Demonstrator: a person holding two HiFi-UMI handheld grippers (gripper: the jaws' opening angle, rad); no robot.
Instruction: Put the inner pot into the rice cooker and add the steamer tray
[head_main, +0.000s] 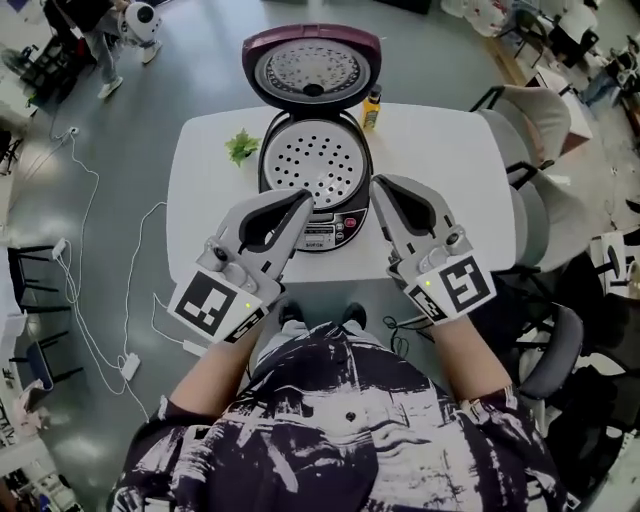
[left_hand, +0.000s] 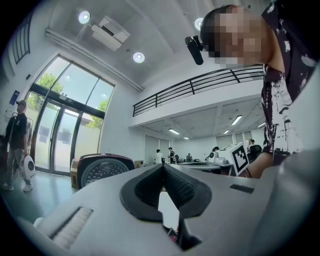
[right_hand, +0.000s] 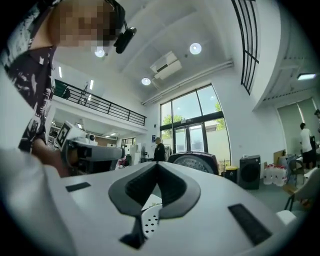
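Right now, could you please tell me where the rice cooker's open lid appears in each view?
Head view: the lid, top centre, standing open behind the cooker body.
Left gripper view: lower left, before the glass doors.
Right gripper view: just right of centre, below the glass doors.
Shared landmark: the person's patterned shirt, at bottom, right edge and upper left in turn.
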